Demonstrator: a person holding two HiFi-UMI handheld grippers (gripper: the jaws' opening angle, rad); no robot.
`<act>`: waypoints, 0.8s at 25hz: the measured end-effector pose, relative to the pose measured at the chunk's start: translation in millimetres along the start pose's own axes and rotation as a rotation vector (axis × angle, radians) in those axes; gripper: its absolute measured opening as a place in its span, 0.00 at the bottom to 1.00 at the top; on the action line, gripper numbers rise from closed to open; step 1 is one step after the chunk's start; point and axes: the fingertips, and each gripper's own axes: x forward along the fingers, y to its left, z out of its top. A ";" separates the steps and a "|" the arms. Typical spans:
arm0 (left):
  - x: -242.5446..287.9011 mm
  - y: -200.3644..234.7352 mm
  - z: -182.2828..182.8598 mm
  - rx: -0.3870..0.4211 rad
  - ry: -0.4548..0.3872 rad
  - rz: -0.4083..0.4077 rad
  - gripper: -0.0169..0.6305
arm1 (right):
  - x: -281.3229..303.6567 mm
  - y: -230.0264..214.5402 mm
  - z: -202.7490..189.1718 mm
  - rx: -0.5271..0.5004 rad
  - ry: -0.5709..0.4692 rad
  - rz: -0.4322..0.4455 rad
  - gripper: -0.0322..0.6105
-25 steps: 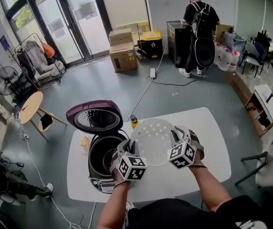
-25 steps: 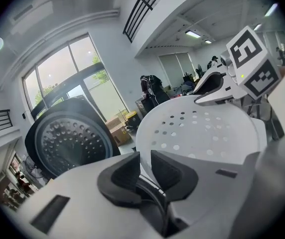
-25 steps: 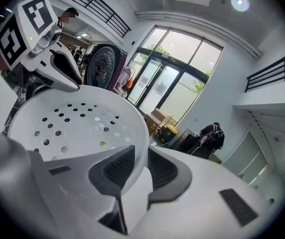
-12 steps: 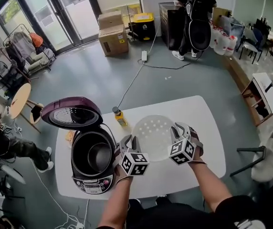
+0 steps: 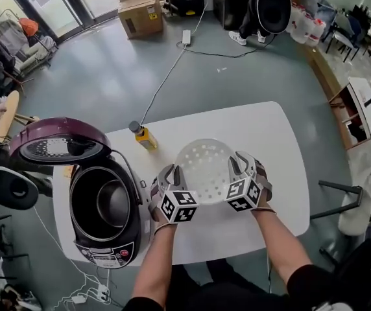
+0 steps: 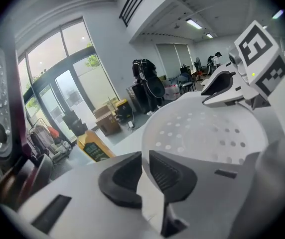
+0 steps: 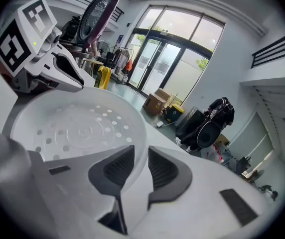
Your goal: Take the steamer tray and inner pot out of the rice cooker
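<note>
White steamer tray (image 5: pixel 205 170) is hanging out over the counter (image 5: pixel 283 141), its rim pinched by the left hand-held gripper (image 5: pixel 171 173), jaws just tightening, and the right hand-held gripper (image 5: pixel 240 161); the inner pot (image 5: pixel 104 203) is sitting in the cooker (image 5: pixel 101 254).

We hold the steamer tray (image 5: pixel 206 167) by its rim with left gripper (image 5: pixel 170 173) and right gripper (image 5: pixel 238 164), at the white table (image 5: pixel 276 141) beside the open rice cooker (image 5: pixel 101 206).
</note>
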 end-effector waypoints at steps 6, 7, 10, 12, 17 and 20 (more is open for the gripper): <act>38.8 -8.7 -13.9 -0.031 0.020 -0.007 0.10 | 36.0 1.9 -16.9 -0.008 0.025 0.007 0.19; 42.5 -9.6 -15.3 -0.035 0.025 -0.008 0.10 | 39.4 2.4 -19.1 -0.006 0.028 0.010 0.19; 49.0 -13.2 -19.2 -0.044 0.036 -0.014 0.10 | 46.9 5.6 -26.9 -0.002 0.042 0.022 0.19; 51.8 -15.3 -21.2 -0.047 0.039 -0.016 0.10 | 50.7 8.4 -32.1 0.000 0.051 0.031 0.19; 54.5 -10.1 -18.5 -0.070 0.030 0.004 0.12 | 53.9 9.4 -31.3 -0.010 0.040 0.025 0.21; 43.7 -5.1 -7.8 -0.114 0.006 0.008 0.26 | 43.7 3.7 -23.1 0.010 0.015 0.025 0.25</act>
